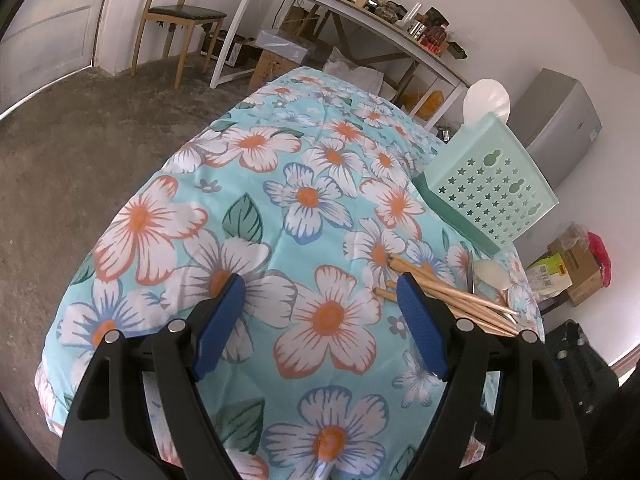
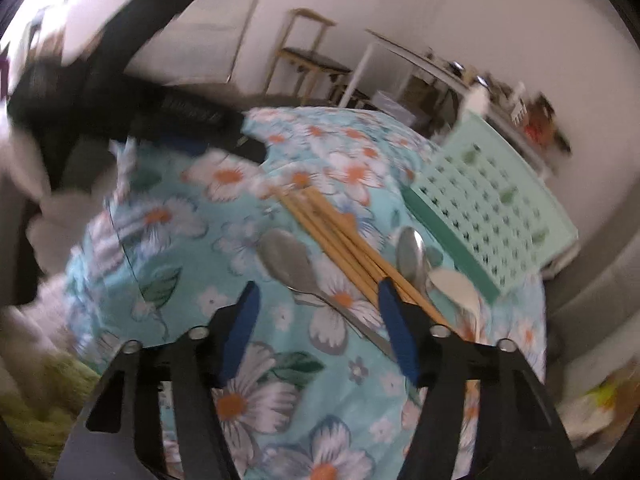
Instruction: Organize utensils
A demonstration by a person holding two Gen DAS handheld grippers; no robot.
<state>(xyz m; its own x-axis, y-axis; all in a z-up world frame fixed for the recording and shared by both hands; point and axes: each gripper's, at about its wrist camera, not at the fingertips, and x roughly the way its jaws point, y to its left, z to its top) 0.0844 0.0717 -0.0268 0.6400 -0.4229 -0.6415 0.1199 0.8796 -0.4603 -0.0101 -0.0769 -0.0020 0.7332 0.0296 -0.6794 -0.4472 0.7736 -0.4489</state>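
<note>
Several wooden chopsticks [image 1: 448,292] [image 2: 340,232] lie in a bundle on the floral tablecloth [image 1: 280,160] [image 2: 192,264]. One metal spoon [image 2: 288,260] rests left of the bundle, a second metal spoon [image 2: 410,252] right of it, and a white spoon [image 2: 456,286] [image 1: 494,274] beside that. A mint green perforated basket [image 1: 492,184] [image 2: 492,216] stands behind them. My left gripper [image 1: 320,284] is open over bare cloth, left of the chopsticks. My right gripper [image 2: 318,288] is open above the first spoon's handle, its right finger over the chopsticks. The right wrist view is blurred.
A white object [image 1: 486,100] sticks up from the basket. A dark blurred shape [image 2: 172,116] crosses the table's far left in the right wrist view. Beyond the table are a wooden chair [image 1: 180,16], a cluttered white desk [image 1: 360,12], a grey cabinet [image 1: 560,120] and cardboard boxes [image 1: 576,268].
</note>
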